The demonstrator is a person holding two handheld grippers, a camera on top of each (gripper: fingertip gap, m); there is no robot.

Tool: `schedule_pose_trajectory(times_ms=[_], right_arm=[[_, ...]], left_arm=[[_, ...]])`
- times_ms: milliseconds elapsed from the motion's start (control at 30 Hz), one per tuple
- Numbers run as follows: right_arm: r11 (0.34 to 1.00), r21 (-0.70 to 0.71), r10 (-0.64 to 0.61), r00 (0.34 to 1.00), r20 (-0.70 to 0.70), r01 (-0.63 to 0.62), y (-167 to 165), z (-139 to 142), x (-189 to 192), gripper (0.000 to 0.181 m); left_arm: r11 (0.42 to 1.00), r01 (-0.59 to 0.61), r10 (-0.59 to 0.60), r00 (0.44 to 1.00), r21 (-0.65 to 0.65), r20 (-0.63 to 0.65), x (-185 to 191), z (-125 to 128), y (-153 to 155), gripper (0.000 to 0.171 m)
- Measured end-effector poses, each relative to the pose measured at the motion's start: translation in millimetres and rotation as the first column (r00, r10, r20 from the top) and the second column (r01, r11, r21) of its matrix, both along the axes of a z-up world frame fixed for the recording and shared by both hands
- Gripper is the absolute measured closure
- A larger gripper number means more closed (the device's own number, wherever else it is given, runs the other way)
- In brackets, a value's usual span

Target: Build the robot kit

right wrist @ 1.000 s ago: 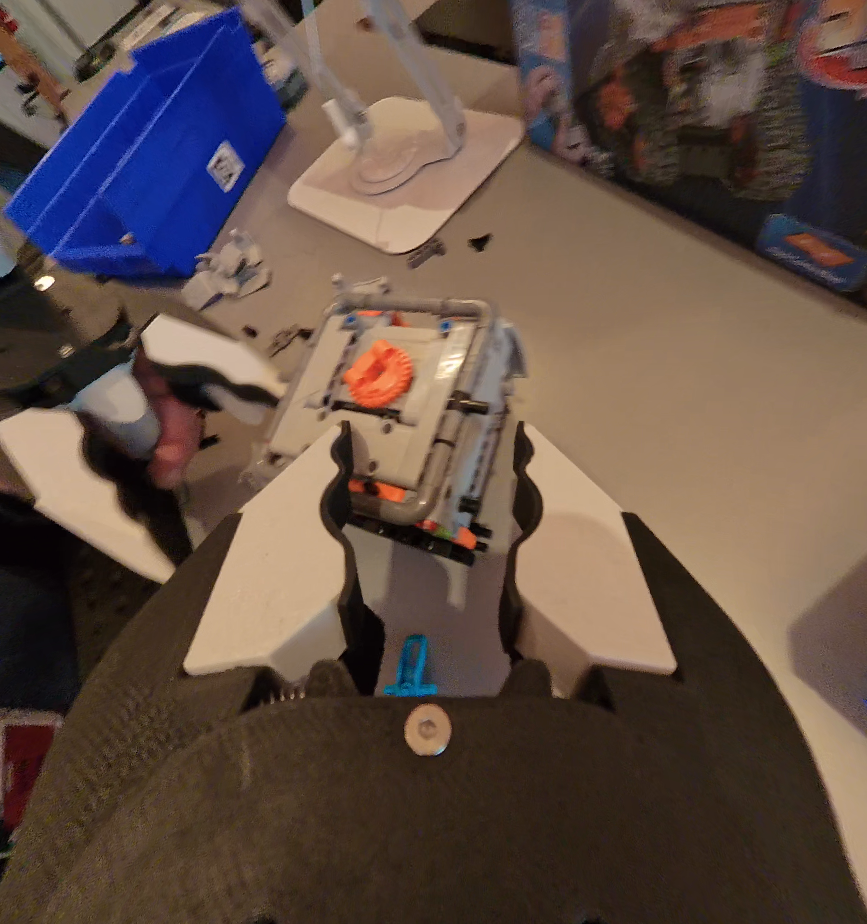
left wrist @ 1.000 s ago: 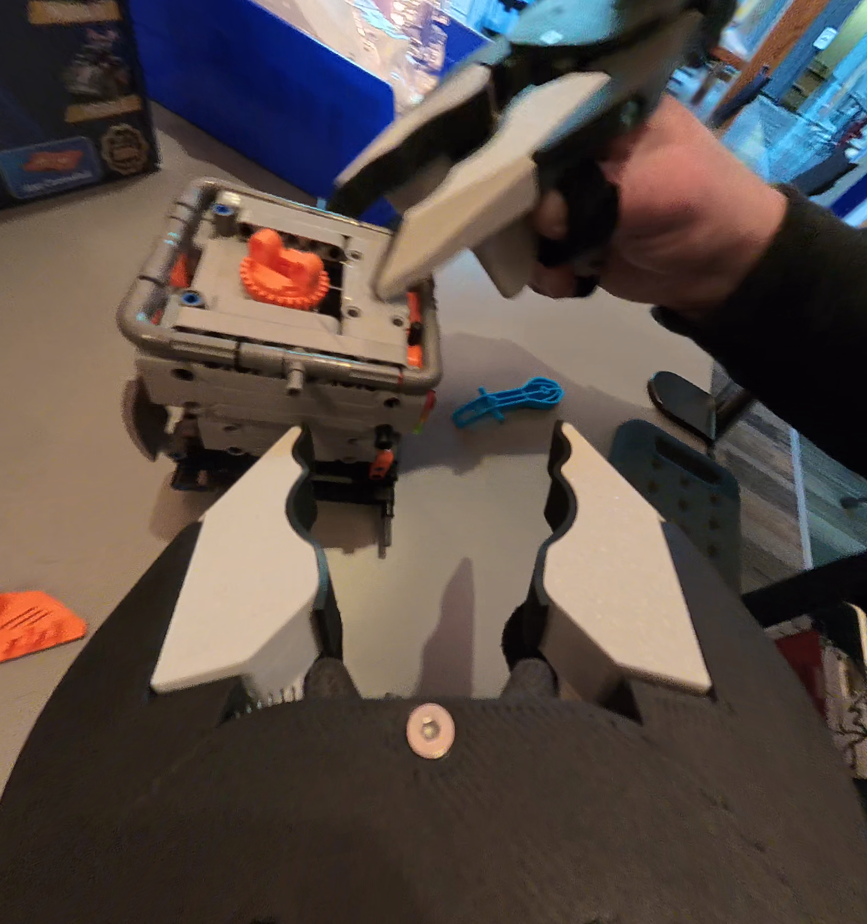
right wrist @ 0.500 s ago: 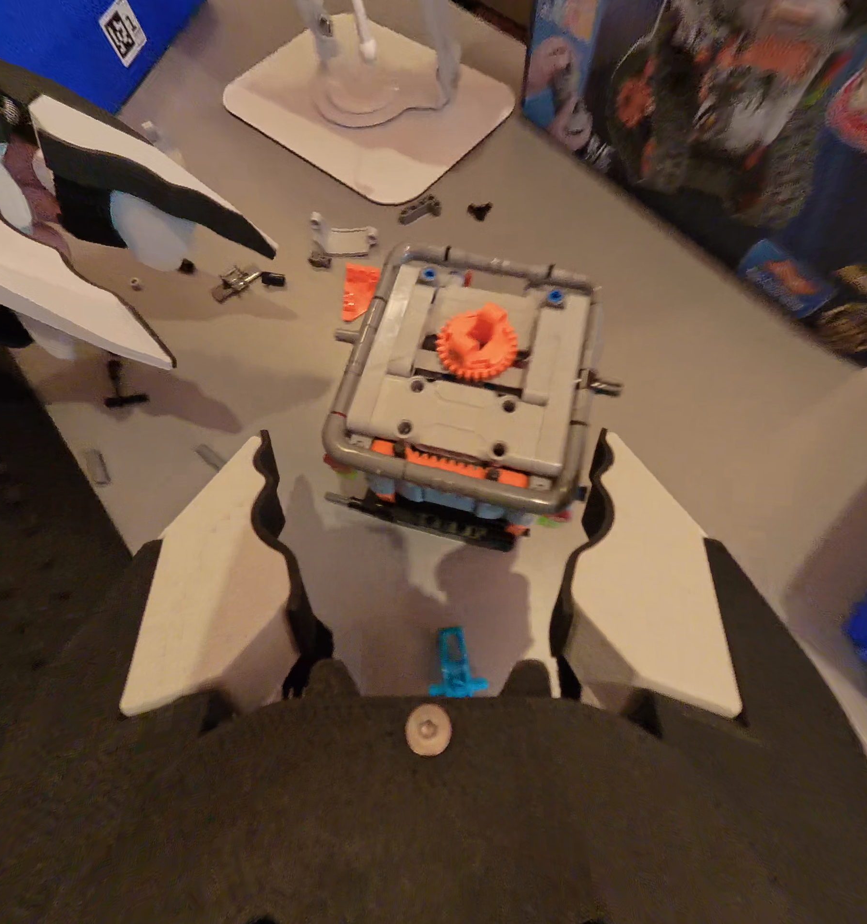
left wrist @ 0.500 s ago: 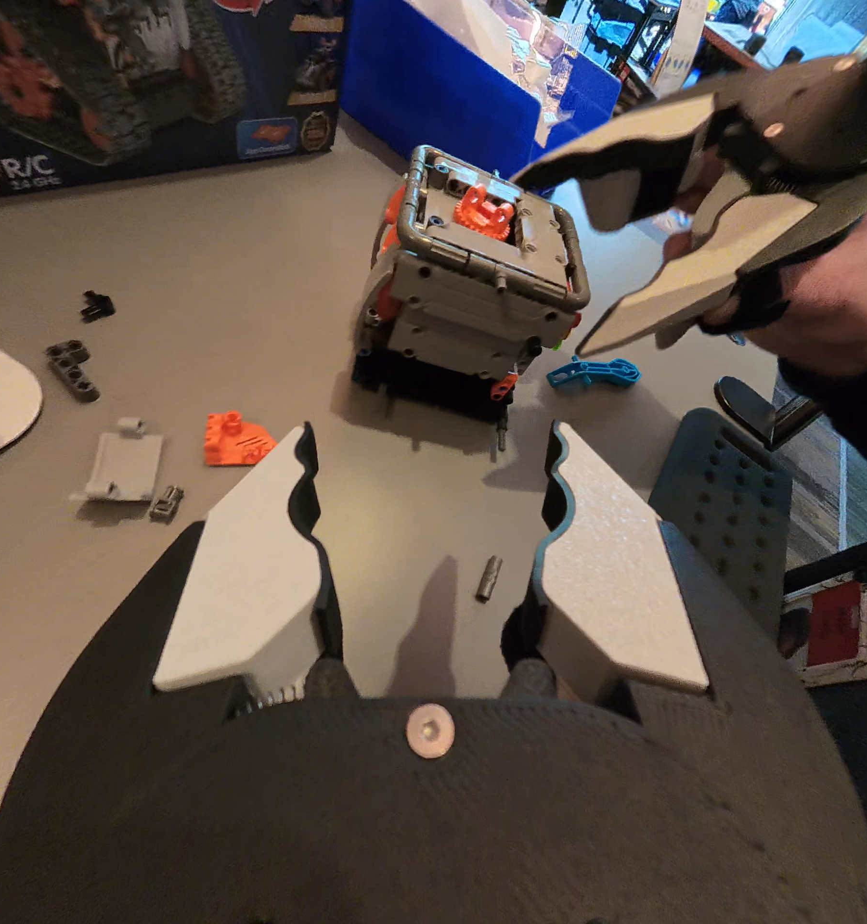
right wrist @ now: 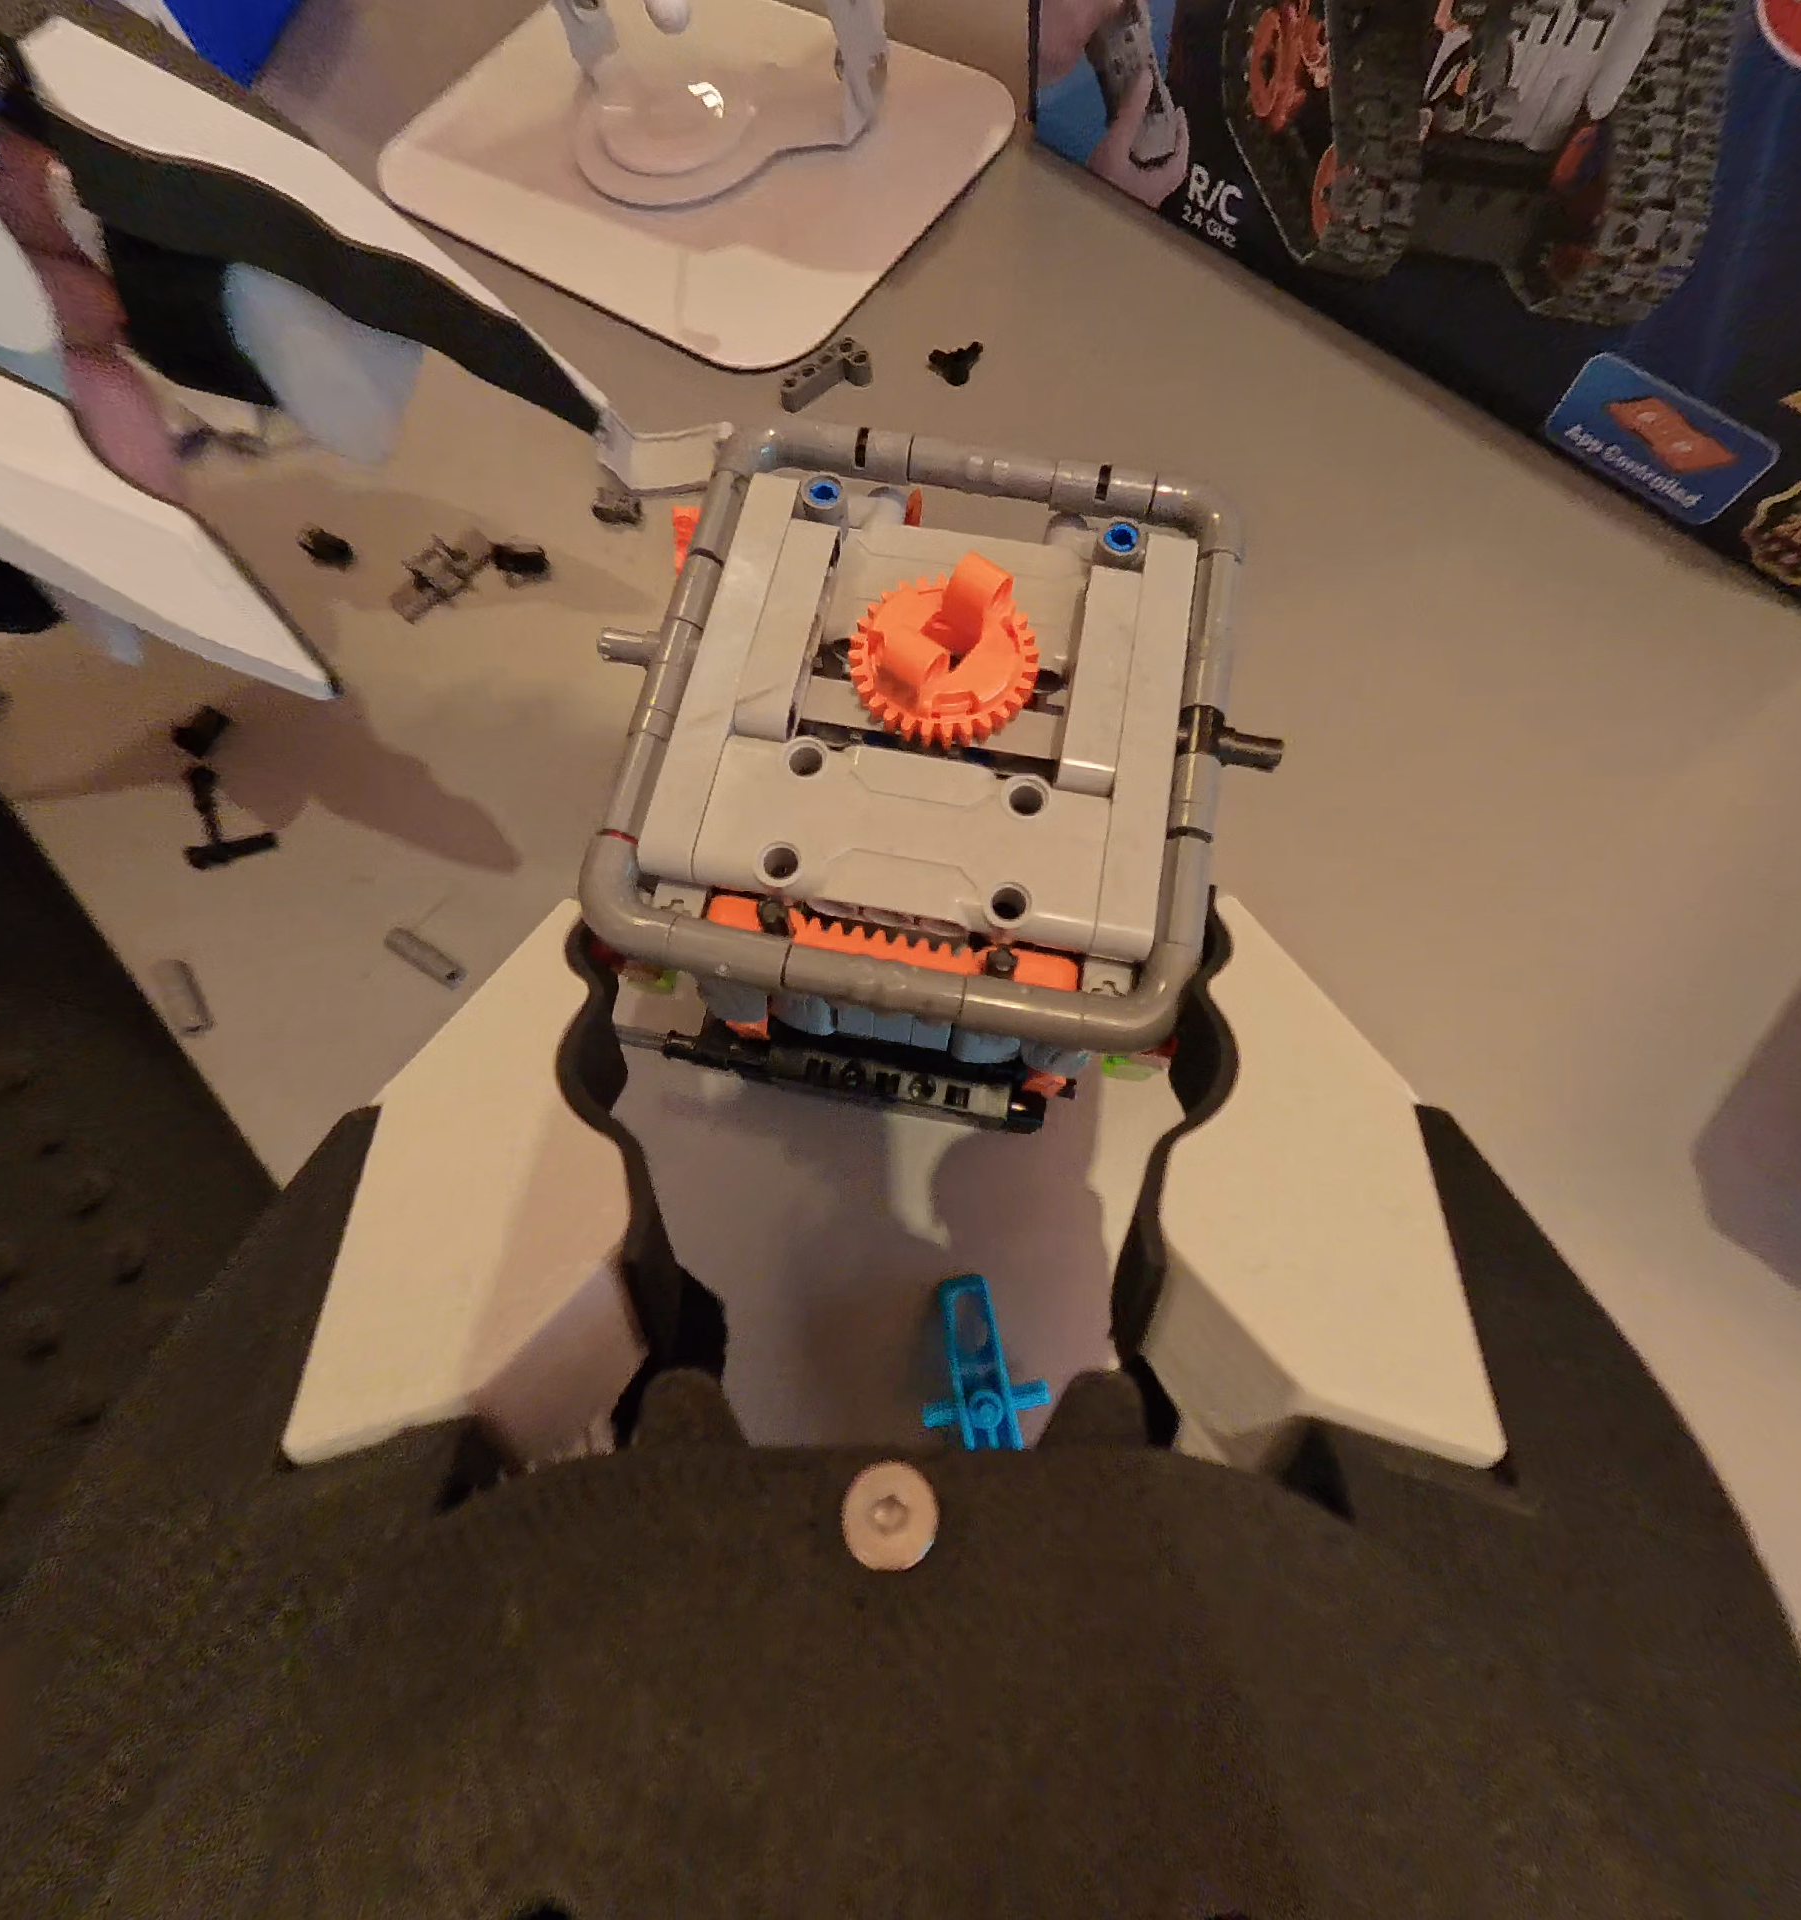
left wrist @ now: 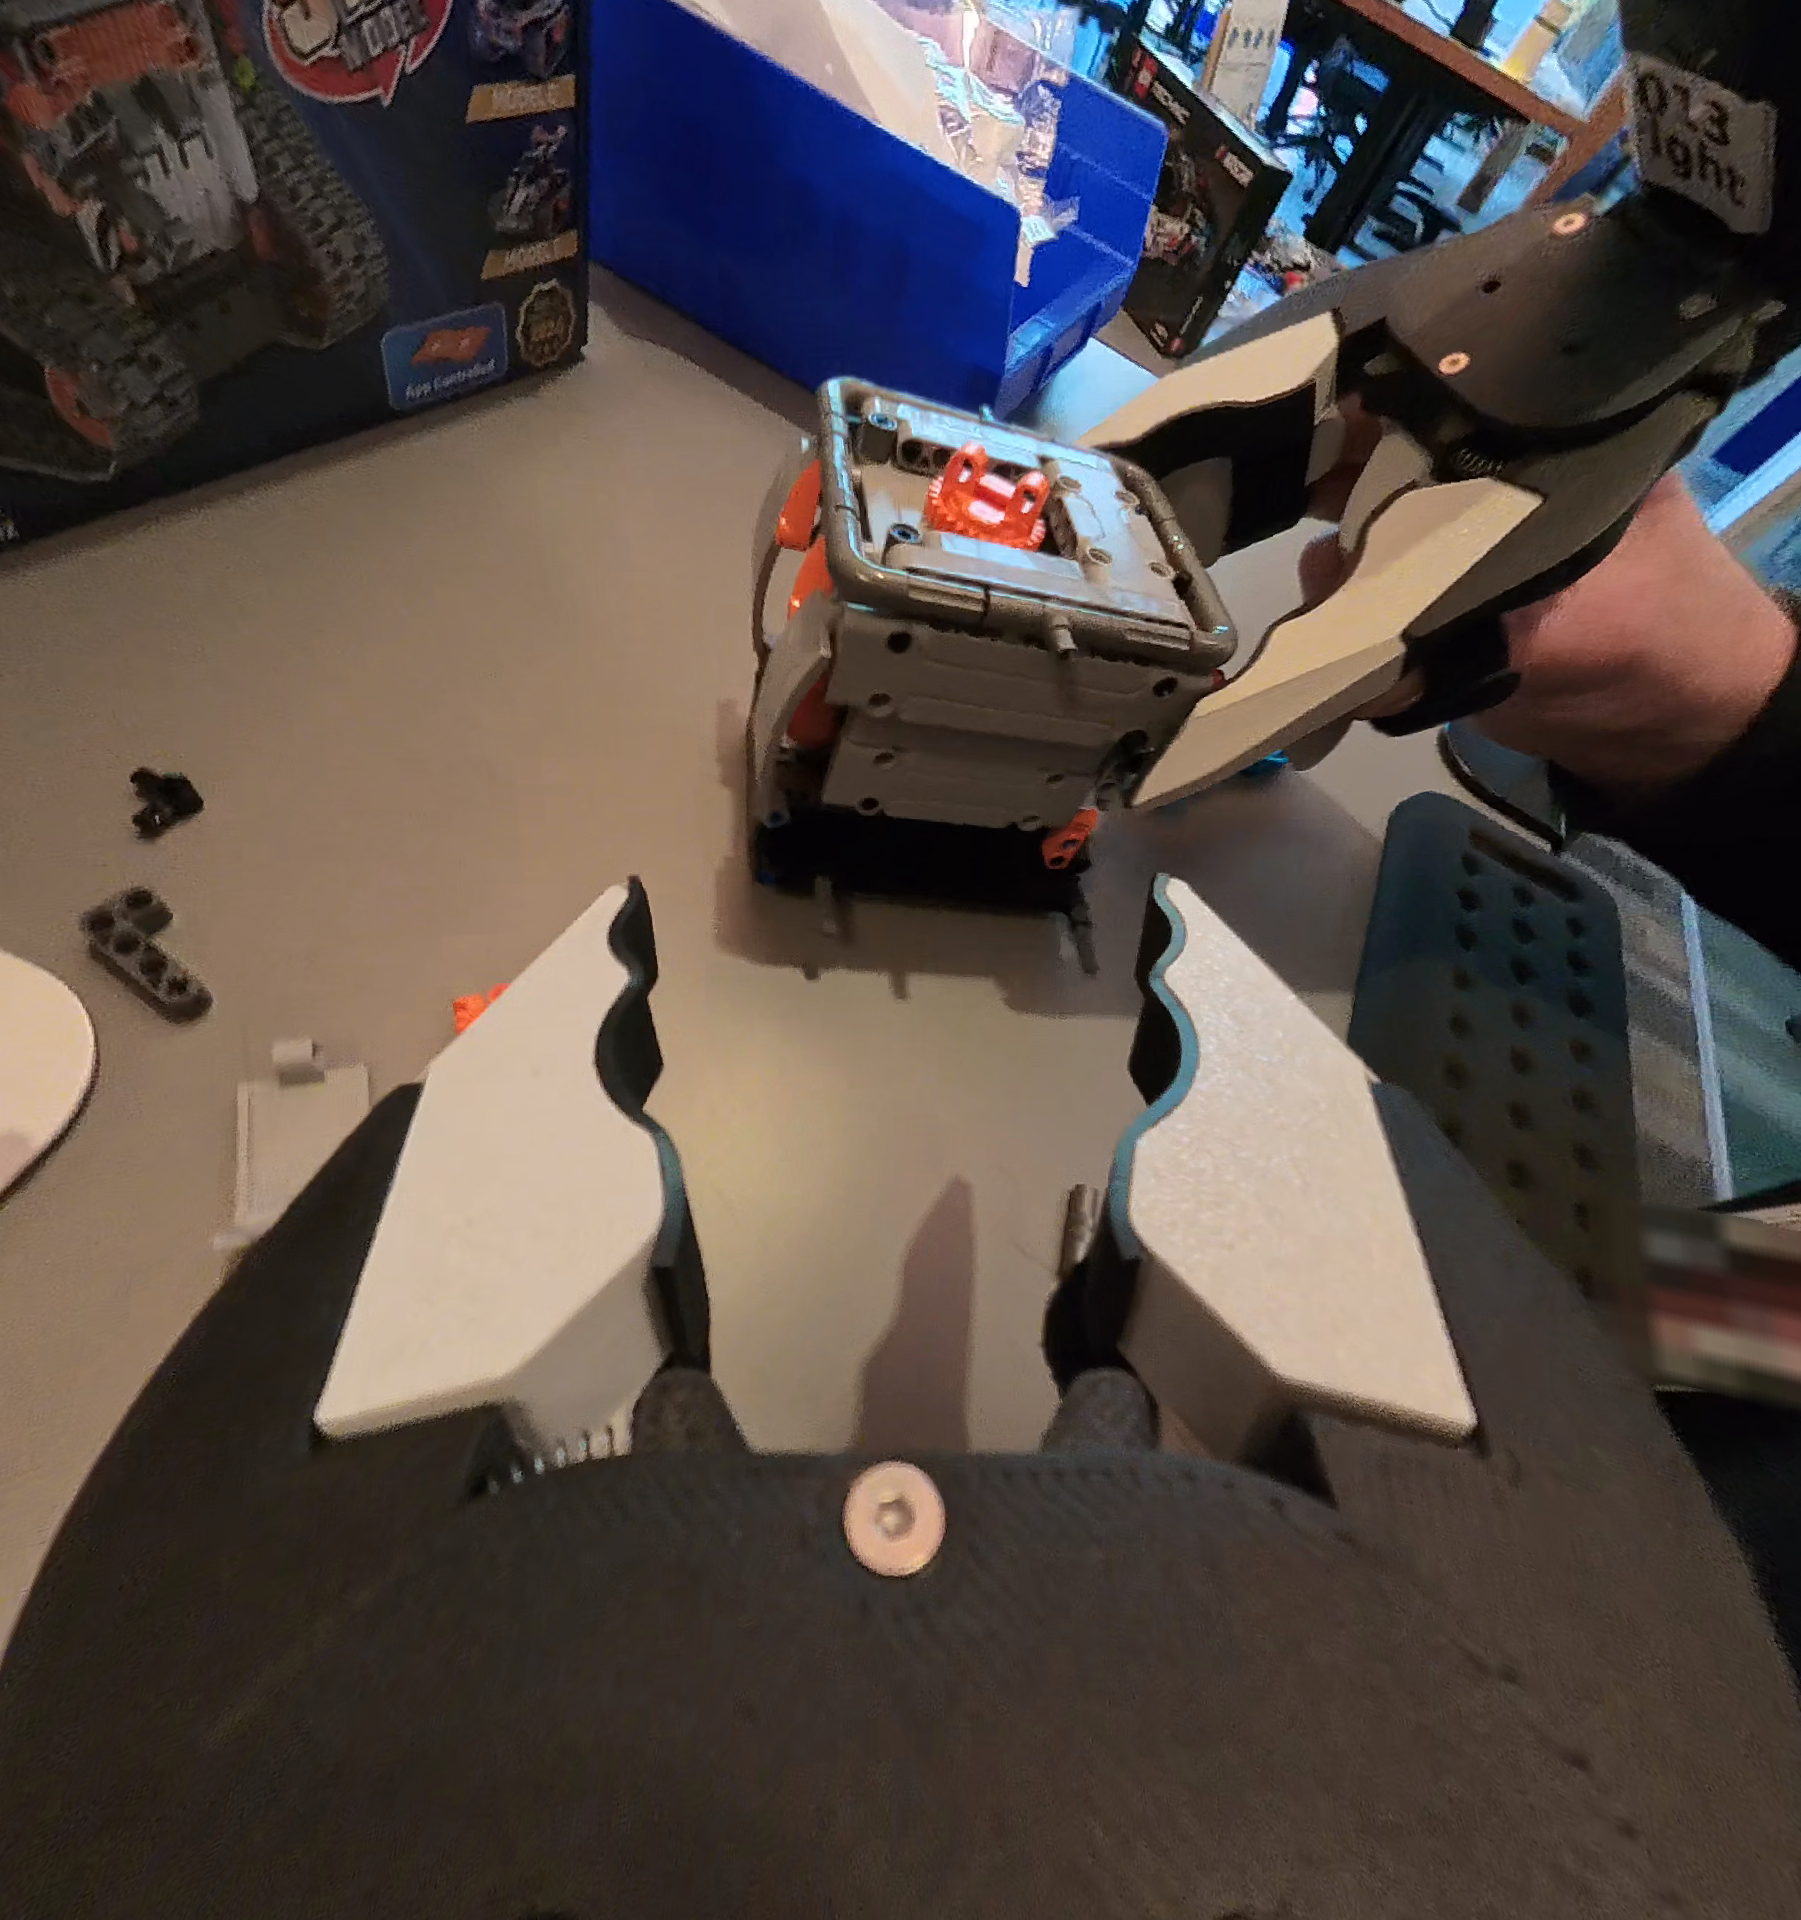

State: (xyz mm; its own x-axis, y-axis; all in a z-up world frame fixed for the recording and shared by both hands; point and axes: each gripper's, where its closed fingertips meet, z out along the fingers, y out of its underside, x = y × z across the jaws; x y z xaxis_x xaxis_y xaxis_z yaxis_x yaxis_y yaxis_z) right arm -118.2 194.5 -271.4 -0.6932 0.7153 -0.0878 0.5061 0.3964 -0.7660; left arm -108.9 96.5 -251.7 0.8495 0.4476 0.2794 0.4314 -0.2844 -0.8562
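Right gripper: As it hangs mid-frame, the right gripper stands wide, fingertips flanking the grey brick block's near lower edge.
Left gripper: left gripper wide, empty, short of the block.
Risk: a squeeze on loose frame pieces may pop them off or tip the block on the tabletop.

Right gripper spread wide, fingertips either side of the near lower edge of the grey block model; contact cannot be judged. Model stands upright on the table, orange gear on top, blue piece on the table between the fingers nearer the camera. Left gripper, blurred, at upper left, above small loose parts; white stand base and printed box beyond.
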Motion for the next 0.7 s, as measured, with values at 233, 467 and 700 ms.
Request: schedule_pose_trajectory(times_ms=[233, 467, 700], right_arm=[[0.983, -0.169, 0.103, 0.979, 0.175, -0.073, -1, 6, 20, 0.074], [0.936, -0.321, 0.259, 0.902, 0.345, -0.147, 1, 9, 27, 0.073], [0.918, -0.376, 0.280, 0.877, 0.390, -0.126, 9, 7, 8, 0.074]], left_arm=[[0.995, 0.092, -0.093, 0.995, -0.028, -0.021, -10, 2, 12, 0.071], [0.981, 0.190, -0.189, 0.982, -0.045, 0.018, -2, -8, 28, 0.071], [0.969, 0.244, -0.241, 0.967, -0.036, 0.085, 10, -23, 52, 0.075]])
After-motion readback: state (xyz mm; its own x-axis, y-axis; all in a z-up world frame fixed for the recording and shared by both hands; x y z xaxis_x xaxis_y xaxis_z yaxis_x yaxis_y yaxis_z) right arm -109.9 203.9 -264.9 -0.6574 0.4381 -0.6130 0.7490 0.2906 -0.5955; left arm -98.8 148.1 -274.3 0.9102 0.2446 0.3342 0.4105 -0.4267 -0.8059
